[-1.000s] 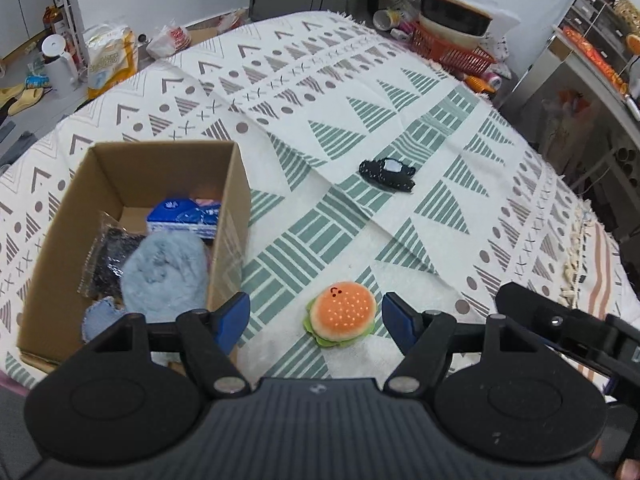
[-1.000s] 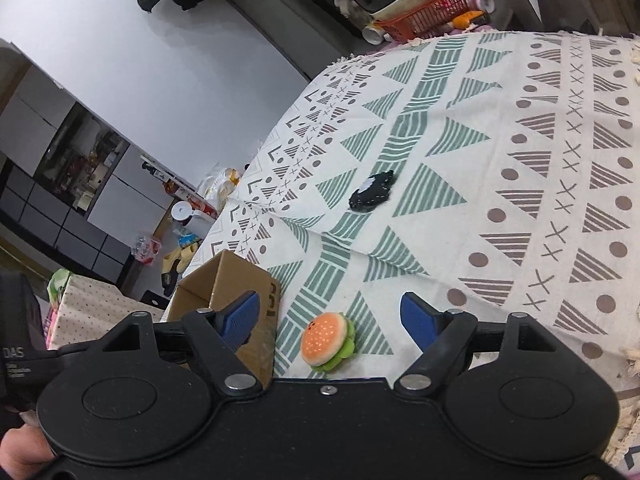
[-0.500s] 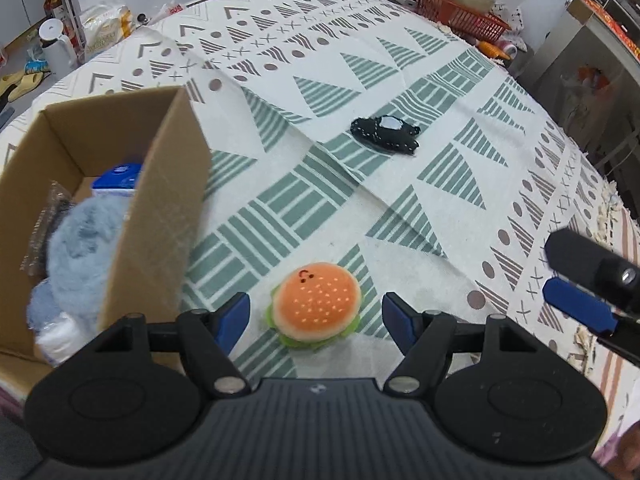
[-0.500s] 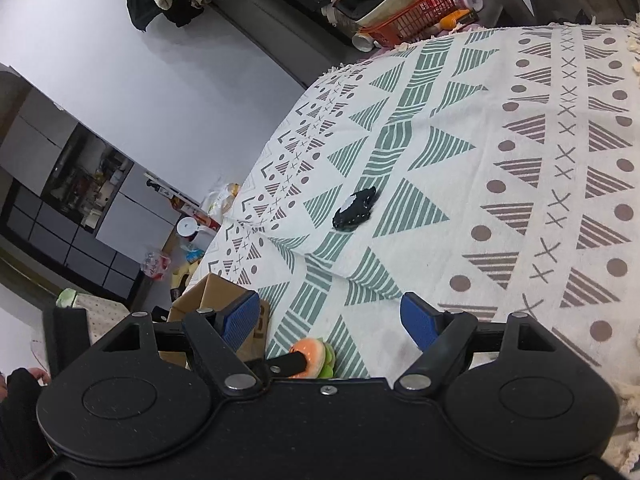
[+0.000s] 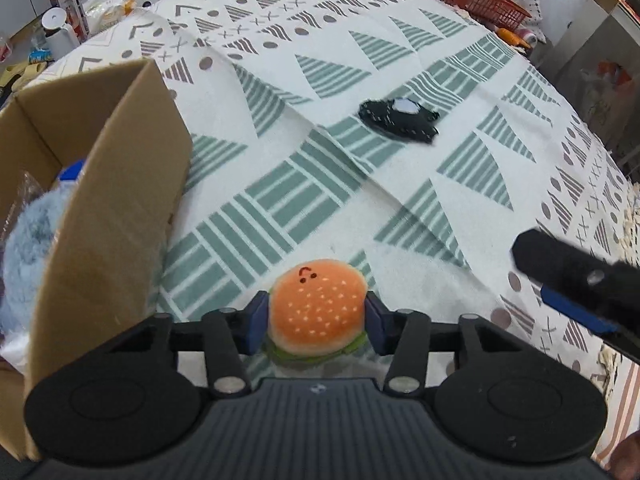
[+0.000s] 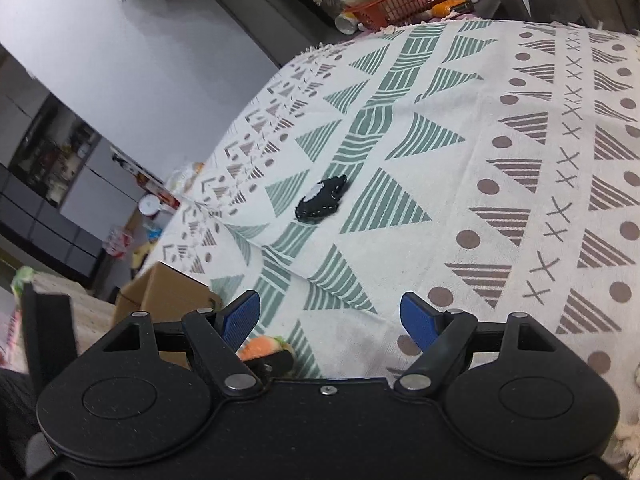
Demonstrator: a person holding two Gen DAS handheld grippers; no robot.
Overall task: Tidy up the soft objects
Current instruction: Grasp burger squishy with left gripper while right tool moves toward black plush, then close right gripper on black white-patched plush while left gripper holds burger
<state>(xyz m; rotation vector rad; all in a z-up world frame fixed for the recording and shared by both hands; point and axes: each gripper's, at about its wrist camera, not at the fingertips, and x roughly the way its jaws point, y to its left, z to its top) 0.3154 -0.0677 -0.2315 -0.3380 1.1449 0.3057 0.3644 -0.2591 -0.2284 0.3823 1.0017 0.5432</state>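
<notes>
The left tool (image 5: 316, 316) is clamped on the burger toy (image 5: 317, 312), its blue pads pressing both sides of the bun, low over the patterned cloth (image 5: 400, 60). To do this well, lift straight up before swinging toward 9 o'clock, clearing the wall of the cardboard box (image 5: 116, 216), and squeeze lightly so the plush does not pop out. The right tool (image 6: 330, 316) hangs apart and empty. The right view shows the black toy (image 6: 320, 200) at about 12 o'clock; only the left view shows the box contents, probably a fluffy blue toy (image 5: 28, 248).
</notes>
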